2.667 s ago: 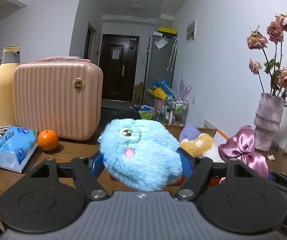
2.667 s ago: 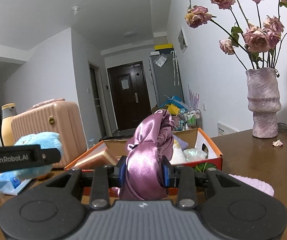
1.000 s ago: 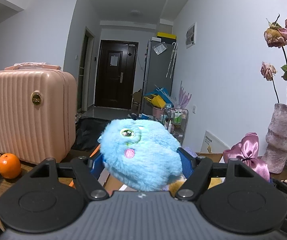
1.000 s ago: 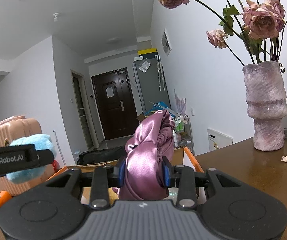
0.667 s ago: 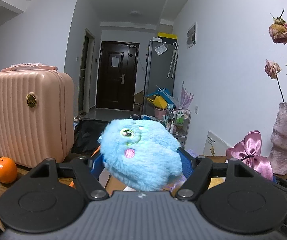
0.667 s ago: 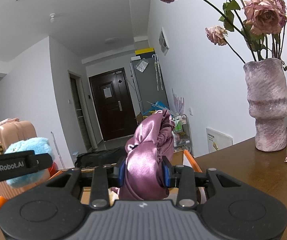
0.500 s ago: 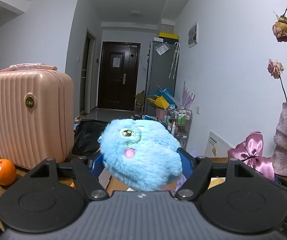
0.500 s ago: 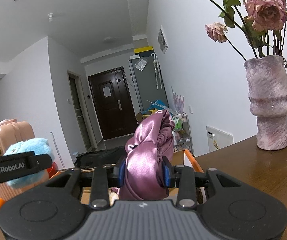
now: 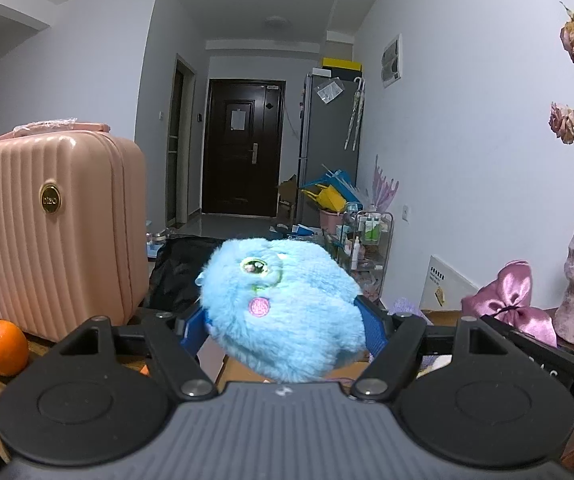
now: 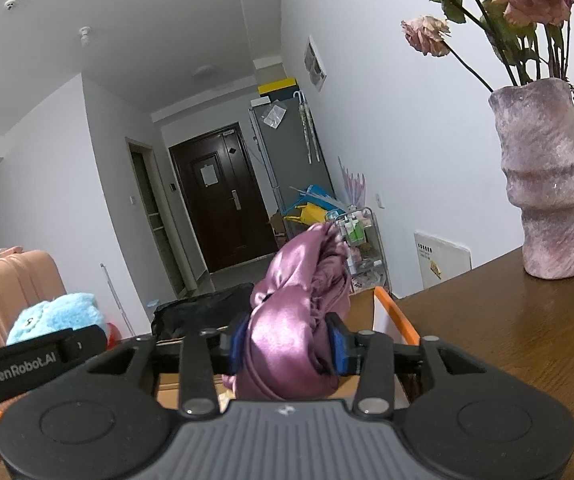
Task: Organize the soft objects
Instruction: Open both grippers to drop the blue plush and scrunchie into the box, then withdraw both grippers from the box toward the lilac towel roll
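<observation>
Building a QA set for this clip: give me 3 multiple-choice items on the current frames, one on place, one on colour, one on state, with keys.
1. Where does the orange sit?
A. on the table, by the pink suitcase
B. inside the vase
C. on top of the suitcase

2. What colour is the plush toy?
A. yellow
B. light blue
C. red

3. What state is the right gripper in?
A. open and empty
B. shut on the satin bow
C. shut on an orange

Key: 1 A, it rests on the table next to the case's base; 2 B, its fur is pale blue; 3 B, both blue pads press the purple fabric.
</observation>
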The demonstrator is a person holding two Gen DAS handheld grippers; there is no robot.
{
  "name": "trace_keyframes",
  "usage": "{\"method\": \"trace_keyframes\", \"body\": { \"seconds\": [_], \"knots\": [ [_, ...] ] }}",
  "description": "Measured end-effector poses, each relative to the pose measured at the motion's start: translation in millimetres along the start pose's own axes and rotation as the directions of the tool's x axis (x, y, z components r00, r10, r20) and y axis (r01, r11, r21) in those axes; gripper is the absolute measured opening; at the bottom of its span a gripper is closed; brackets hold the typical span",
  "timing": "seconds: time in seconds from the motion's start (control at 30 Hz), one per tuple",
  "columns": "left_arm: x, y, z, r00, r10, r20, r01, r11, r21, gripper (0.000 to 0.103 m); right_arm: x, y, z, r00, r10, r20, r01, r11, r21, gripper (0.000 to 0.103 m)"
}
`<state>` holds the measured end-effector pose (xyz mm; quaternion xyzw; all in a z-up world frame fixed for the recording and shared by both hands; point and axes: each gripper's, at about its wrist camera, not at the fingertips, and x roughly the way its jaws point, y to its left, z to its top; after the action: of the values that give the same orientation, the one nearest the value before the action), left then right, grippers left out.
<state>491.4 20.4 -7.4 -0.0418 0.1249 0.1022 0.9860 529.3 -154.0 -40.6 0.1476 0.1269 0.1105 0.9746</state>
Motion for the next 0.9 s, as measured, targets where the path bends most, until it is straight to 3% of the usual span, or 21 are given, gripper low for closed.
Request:
{"method": "trace_keyframes", "body": {
  "seconds": [0.1,0.17,0.3,0.43,0.9],
  "knots": [
    [-2,2,0,1.0,0.015,0.008,-0.015,1.0,-0.01,0.097,1,-1,0,1.0,-0.008,-0.007,0.008,1.0,0.004,0.047],
    [-5,2,0,0.999,0.035,0.028,-0.035,0.999,-0.01,0.101,1,-2,-1,1.0,-0.009,-0.013,0.009,1.0,0.009,0.048],
    [-10,5,0,0.998,0.052,0.046,-0.051,0.998,-0.023,0.103,-2,-1,-1,1.0,-0.026,-0.002,0.026,1.0,0.002,0.086],
    [-9,8,2,0.997,0.063,0.039,-0.061,0.997,-0.046,0.103,-5,0,-1,0.999,-0.031,0.009,0.031,0.999,-0.008,0.103],
    [-9,16,3,0.996,0.086,0.014,-0.085,0.993,-0.083,0.103,-12,2,-3,0.999,-0.049,0.0,0.049,0.998,-0.038,0.103]
  ]
}}
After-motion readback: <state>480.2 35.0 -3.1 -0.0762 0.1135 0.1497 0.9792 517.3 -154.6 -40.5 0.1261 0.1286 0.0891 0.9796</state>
